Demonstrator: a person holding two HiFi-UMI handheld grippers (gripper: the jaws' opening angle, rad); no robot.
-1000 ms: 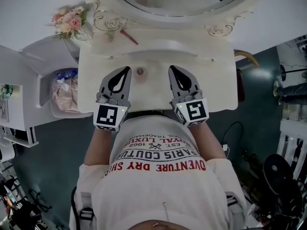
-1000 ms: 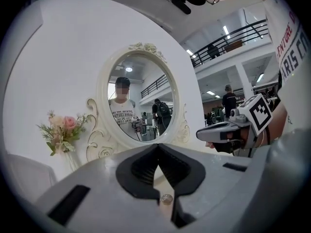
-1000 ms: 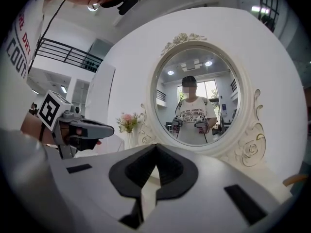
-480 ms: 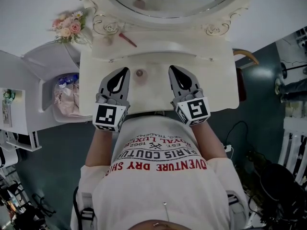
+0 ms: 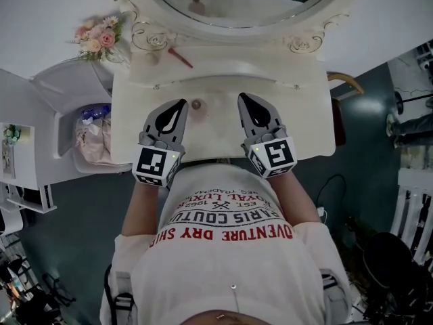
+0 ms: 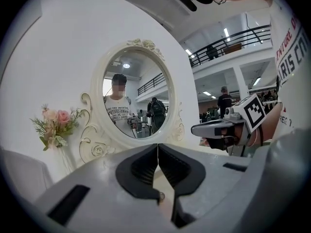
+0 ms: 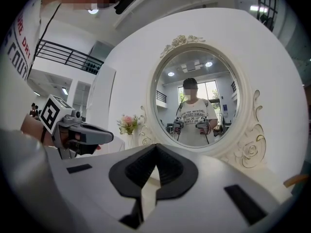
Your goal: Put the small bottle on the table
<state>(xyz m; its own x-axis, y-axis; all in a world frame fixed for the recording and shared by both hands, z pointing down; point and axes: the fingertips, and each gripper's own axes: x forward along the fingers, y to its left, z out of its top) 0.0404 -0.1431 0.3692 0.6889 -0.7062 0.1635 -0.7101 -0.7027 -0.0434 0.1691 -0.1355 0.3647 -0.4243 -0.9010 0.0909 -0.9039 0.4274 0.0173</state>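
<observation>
The small bottle, seen from above as a little brownish round cap, stands on the cream vanity table between my two grippers. My left gripper is shut and empty, its tip just left of the bottle and not touching it. My right gripper is also shut and empty, a short way right of the bottle. In the left gripper view the left gripper points at the oval mirror with its jaws closed together. The right gripper shows the same in its own view.
A raised shelf at the table's back holds a red stick and a small round item. Pink flowers stand at the back left. A white bin with bagged things sits left of the table. The person's torso is close to the front edge.
The left gripper has turned a little, its tip now nearer the bottle. The right gripper and bottle have stayed put.
</observation>
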